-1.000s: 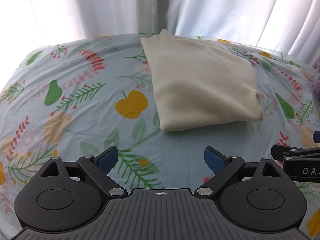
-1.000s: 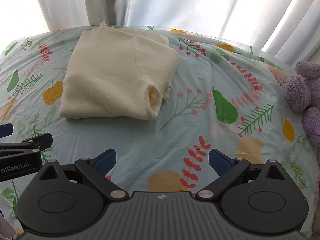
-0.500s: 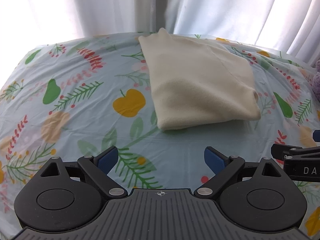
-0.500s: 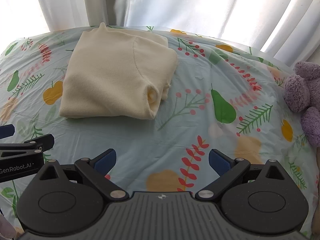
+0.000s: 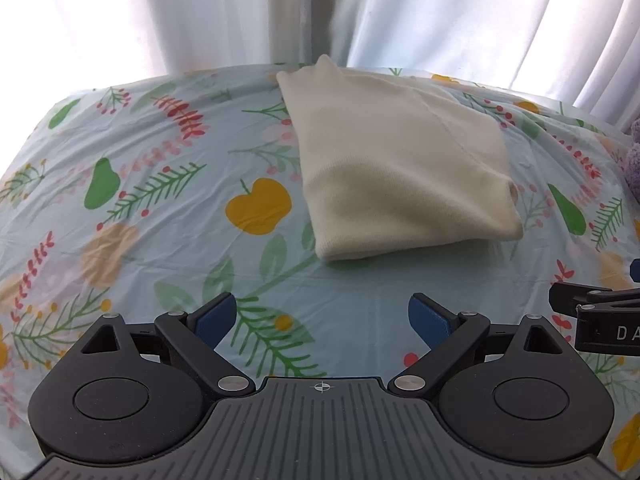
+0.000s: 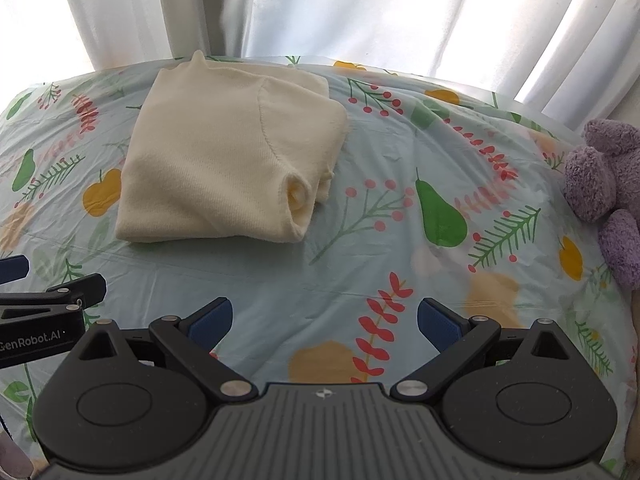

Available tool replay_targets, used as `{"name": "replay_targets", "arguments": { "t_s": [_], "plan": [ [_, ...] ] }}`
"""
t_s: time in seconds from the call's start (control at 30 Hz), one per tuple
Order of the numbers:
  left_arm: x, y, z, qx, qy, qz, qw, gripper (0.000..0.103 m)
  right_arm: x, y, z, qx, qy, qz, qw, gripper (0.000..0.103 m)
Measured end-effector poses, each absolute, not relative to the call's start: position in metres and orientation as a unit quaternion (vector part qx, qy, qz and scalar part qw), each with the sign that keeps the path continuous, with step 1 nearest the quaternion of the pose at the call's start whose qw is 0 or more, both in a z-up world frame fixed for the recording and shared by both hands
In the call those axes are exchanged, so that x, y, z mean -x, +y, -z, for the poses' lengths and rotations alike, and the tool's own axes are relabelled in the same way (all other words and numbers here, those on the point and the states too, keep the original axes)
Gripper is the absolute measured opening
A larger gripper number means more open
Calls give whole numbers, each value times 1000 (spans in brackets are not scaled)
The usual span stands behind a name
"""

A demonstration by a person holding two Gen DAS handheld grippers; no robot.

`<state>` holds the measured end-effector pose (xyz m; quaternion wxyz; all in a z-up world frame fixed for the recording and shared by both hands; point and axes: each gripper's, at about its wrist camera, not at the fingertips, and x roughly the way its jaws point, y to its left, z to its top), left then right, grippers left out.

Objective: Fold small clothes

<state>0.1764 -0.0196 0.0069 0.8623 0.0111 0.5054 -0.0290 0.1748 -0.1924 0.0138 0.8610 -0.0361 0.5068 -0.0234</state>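
the cream top looks folded, and both hands are free

the cream top (image 5: 400, 168) lies on the bed sheet (image 5: 160, 184), the one with pears, apples and leaves on it. it sits toward the far side of the bed, close to the white curtain (image 5: 240, 12). it is folded into a neat, thick square. in the right wrist view you can see a seam across the top (image 6: 224, 152) and a small rolled bit of cloth, maybe a cuff or a sleeve end, poking out at its near right corner. that little bit looks like the only messy spot.

so i think the folding of this top is done, or almost done. what may be left is to tuck that corner in. i see no other clothes waiting in these pictures, so i cannot tell if more must be folded.

the left gripper (image 5: 322, 316) hovers low over the sheet, a little way in front of the top. its blue fingers (image 5: 212, 316) are spread wide apart and hold nothing. the right gripper (image 6: 324, 318) is next to it, off to the right side, and it also points at the bed. its fingers (image 6: 440, 324) are spread wide too, with only the sheet showing between them. neither one touches the top.

a purple soft toy (image 6: 604, 184) sits at the right edge of the bed, well away from the top.
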Motion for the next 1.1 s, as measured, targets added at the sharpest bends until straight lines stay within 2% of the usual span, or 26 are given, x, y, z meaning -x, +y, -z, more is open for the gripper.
{"name": "replay_targets", "arguments": {
  "t_s": [1.1],
  "plan": [
    [-179,-18,-6,-6,507,33,861,96,-173,-190,-16,34,500,21,865,99]
  ]
}}
